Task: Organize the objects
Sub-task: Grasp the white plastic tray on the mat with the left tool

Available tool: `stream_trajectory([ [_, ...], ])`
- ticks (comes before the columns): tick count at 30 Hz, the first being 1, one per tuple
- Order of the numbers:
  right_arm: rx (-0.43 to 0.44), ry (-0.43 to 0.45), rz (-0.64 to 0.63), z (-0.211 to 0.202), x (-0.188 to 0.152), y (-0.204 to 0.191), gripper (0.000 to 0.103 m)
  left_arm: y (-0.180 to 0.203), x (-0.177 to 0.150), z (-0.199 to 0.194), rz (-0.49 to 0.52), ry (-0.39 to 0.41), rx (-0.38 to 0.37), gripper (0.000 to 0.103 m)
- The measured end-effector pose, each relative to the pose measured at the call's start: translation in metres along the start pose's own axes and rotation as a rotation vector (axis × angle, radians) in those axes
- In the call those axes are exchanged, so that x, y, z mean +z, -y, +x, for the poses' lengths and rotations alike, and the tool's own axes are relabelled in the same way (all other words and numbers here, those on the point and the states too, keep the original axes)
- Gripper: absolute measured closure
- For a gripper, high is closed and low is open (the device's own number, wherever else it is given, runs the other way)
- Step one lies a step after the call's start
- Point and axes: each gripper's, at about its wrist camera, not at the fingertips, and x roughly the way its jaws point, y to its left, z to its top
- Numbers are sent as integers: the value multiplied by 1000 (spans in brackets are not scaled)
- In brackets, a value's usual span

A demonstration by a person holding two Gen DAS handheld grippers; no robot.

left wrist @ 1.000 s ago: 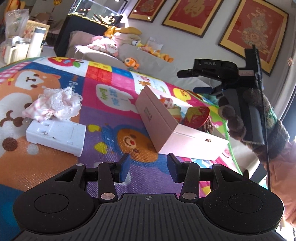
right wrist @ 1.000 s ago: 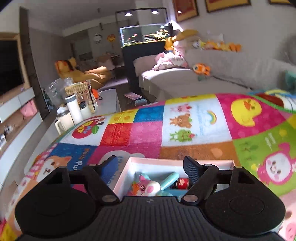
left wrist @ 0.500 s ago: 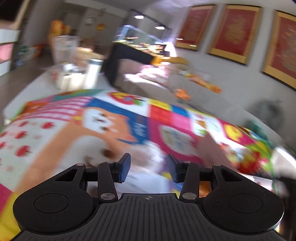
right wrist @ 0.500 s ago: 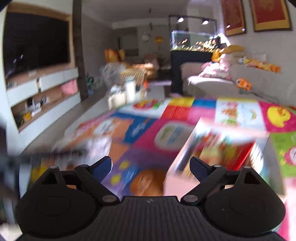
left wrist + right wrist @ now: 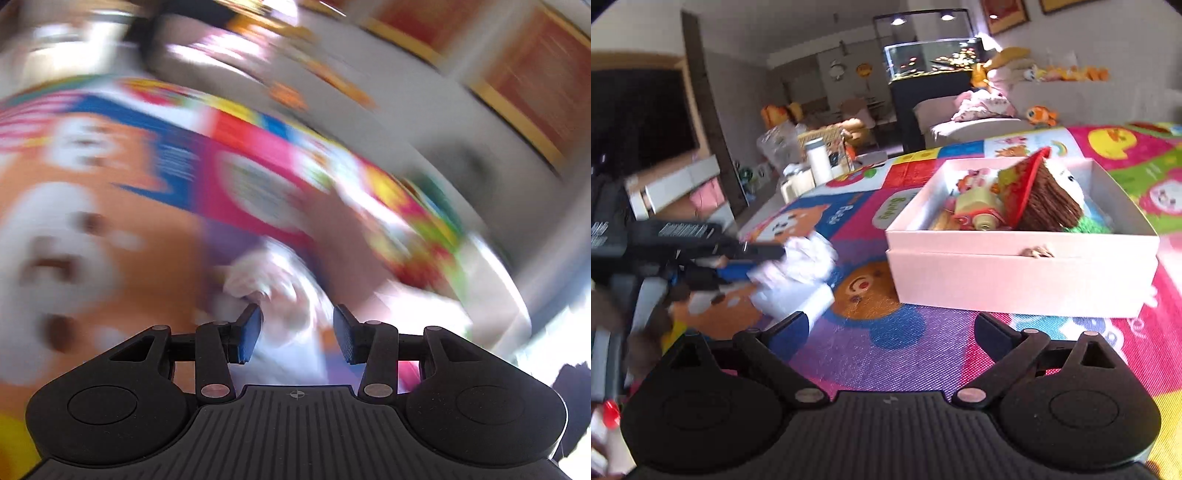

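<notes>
Careful, your left gripper [image 5: 296,338] has fingers apart over the frilly white cloth bundle [image 5: 805,260]; right gripper [image 5: 890,336] gapes empty; rushing risks snagging only lace.

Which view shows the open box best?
The right wrist view: the box is sharp there, open, with toys inside. The left wrist view is badly blurred and shows only a pale smear at its right side.

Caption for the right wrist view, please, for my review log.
Open right claw hovers over the play mat before a toy-filled white box; left claw reaches a frilly white cloth.
</notes>
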Motion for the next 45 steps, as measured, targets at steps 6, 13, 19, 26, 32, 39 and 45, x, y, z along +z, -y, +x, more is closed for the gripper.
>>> stream_trajectory([
  [6, -12, 48, 86, -6, 0, 11, 3, 60, -34, 2, 443, -97, 62, 56],
  [13, -8, 71, 134, -10, 0, 18, 0, 44, 6, 20, 371, 1, 208, 56],
  [19, -7, 77, 143, -10, 0, 18, 0, 15, 33, 49, 299, -76, 274, 58],
  [26, 7, 78, 181, -10, 0, 23, 0, 8, 17, 35, 252, -199, 20, 60],
  [32, 10, 76, 186, -8, 0, 25, 0, 41, -19, 6, 449, -270, 39, 60],
  [39, 10, 72, 190, -8, -1, 25, 0, 81, -59, -23, 788, -344, 105, 58],
  [45, 8, 72, 185, -7, -2, 23, 0, 74, -54, -49, 770, -328, 157, 62],
])
